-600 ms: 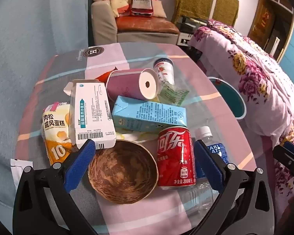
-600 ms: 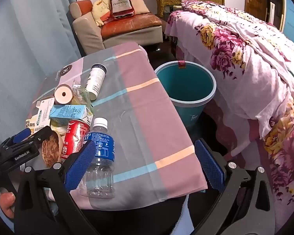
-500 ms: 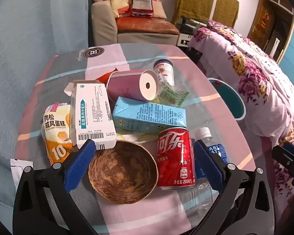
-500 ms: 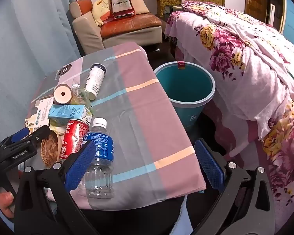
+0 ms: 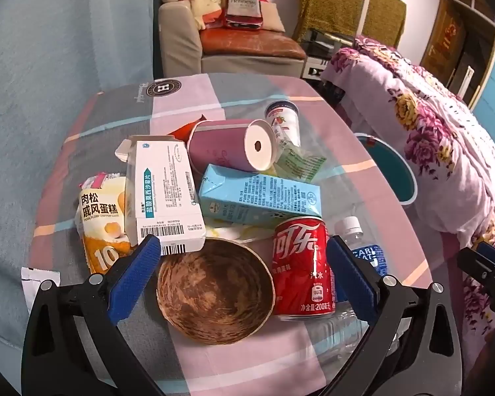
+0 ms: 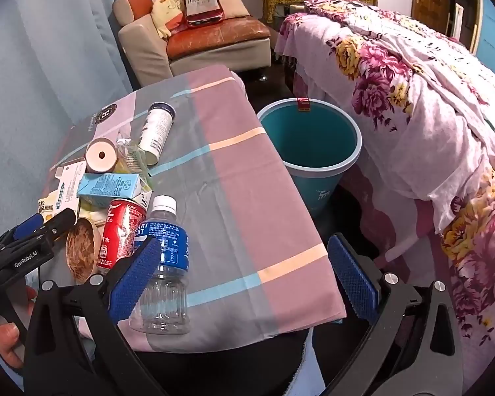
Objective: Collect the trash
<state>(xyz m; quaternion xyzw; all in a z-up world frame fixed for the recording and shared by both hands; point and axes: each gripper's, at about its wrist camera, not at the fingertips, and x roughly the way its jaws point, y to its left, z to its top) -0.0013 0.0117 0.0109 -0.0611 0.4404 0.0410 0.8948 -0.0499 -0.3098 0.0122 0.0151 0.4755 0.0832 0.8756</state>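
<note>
- while the left gripper [image 5: 241,274] hovers with fingers spread, the brown bowl [image 5: 215,292] and red can [image 5: 302,267] sit between them.
- right gripper [image 6: 244,275] fingers spread; plastic bottle [image 6: 163,264] beside the can, touching neither finger.

Glossy metal can [image 5: 301,269], clear ribbed plastic bottle [image 6: 163,274], matt cloth tablecloth [image 6: 247,181].

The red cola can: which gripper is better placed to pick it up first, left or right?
Left. The left gripper is open, with the red cola can between its fingers. The right gripper faces the water bottle.
</note>
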